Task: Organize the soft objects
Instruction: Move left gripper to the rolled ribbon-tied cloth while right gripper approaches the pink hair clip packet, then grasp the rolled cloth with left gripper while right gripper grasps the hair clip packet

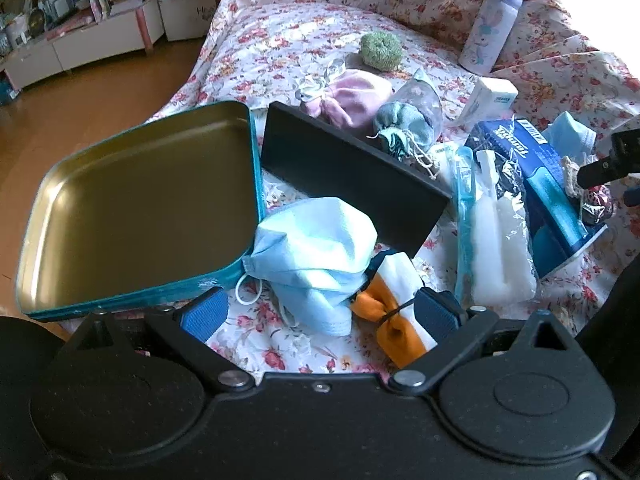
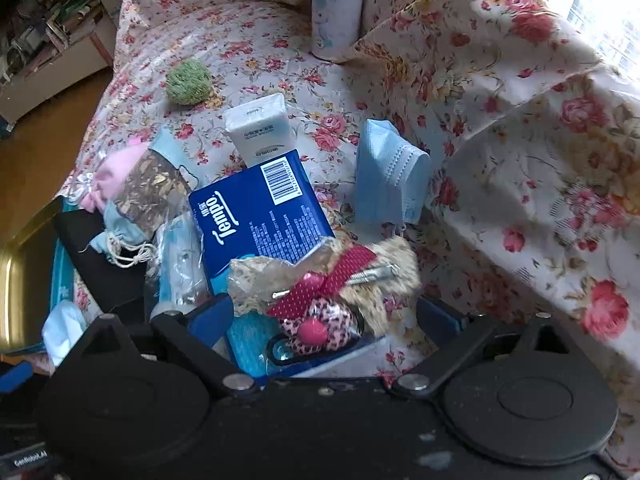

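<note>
Down low over the floral bed [image 1: 280, 40], the left tool [image 1: 320, 312] gapes wide, a crumpled blue face mask [image 1: 316, 256] and an orange-white bow [image 1: 390, 312] between its fingers, unheld. Rightward, the right tool [image 2: 324, 312] spreads wide around a leopard-print hair bow [image 2: 320, 300] atop the blue tissue pack [image 2: 256, 216], near edge.

Teal tin [image 1: 224, 284] with gold inside, pale blue mask [image 1: 316, 252], rose-floral sheet [image 1: 288, 28], green scrubber [image 1: 381, 51]

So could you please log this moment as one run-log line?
left tool: open, around blue mask | right tool: open, around bow hair clip | tin: empty
</note>
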A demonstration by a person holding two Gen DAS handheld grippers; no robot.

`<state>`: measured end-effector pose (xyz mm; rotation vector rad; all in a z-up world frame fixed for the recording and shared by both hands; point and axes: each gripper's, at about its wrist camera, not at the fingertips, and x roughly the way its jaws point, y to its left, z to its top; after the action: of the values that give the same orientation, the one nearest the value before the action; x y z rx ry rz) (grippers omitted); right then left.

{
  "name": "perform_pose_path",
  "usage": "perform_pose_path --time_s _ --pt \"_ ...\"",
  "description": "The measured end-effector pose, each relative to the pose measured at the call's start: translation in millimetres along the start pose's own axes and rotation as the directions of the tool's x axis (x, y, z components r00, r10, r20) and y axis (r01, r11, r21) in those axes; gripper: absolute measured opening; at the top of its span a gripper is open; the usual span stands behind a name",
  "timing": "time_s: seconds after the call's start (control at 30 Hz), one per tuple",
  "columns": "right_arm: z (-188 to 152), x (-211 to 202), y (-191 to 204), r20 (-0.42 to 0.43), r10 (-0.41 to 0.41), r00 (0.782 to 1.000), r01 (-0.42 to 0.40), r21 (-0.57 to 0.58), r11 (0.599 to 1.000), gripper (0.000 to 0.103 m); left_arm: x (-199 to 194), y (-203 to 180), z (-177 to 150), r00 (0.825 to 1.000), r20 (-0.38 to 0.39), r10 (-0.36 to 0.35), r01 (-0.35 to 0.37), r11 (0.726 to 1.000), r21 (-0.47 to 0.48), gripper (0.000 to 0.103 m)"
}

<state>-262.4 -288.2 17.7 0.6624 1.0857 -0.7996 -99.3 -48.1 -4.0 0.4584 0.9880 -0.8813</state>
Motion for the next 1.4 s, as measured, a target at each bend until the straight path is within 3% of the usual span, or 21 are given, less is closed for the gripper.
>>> perform_pose_path --time_s 0.1,0.17,0.37,0.63,0.77,0.83,0.9,1.07,1.4 --pt "2 11 4 -0.03 -0.021 0.999 0.02 -0.013 1.0 0.091 5 0 2 1.0 -0.015 -0.007 0.006 1.0 -0.012 0.096" --pt "1 17 2 -0.067 -0.007 0.998 0.006 -0.016 1.0 0.072 6 2 2 1.0 -0.022 -0.013 0.013 1.0 -0.023 0.096" --pt "-3 17 -3 -0.044 0.015 0.999 -0.014 0.013 1.0 0.062 13 7 5 0.999 -0.034 -0.04 0.038 0.997 -0.065 0.095" --pt "-7 10 -12 0.006 0.045 0.999 -0.045 0.033 0.998 0.062 20 9 11 0.997 -0.046 -0.058 0.054 0.995 -0.085 0.09" --pt "-7 9 -11 0.024 0.056 0.998 -0.056 0.029 0.998 0.062 22 15 13 0.996 -0.037 -0.085 0.079 0.986 -0.149 0.09" --pt "-9 6 -9 0.047 0.051 0.998 -0.052 0.022 0.998 0.062 24 17 14 0.993 -0.041 -0.108 0.099 0.98 -0.173 0.082" --pt "-10 1 -8 0.078 0.04 0.996 -0.042 0.018 0.999 0.062 27 15 16 0.992 -0.05 -0.113 0.103 0.98 -0.172 0.06" --pt "-14 -7 -5 0.129 0.017 0.992 -0.017 0.0 1.0 0.062 28 12 17 0.989 -0.056 -0.135 0.124 0.979 -0.16 0.047" --pt "-16 -14 -6 0.173 -0.014 0.985 0.01 0.02 1.0 0.062 -13 22 21 0.989 0.035 -0.147 0.151 0.976 -0.156 0.045"
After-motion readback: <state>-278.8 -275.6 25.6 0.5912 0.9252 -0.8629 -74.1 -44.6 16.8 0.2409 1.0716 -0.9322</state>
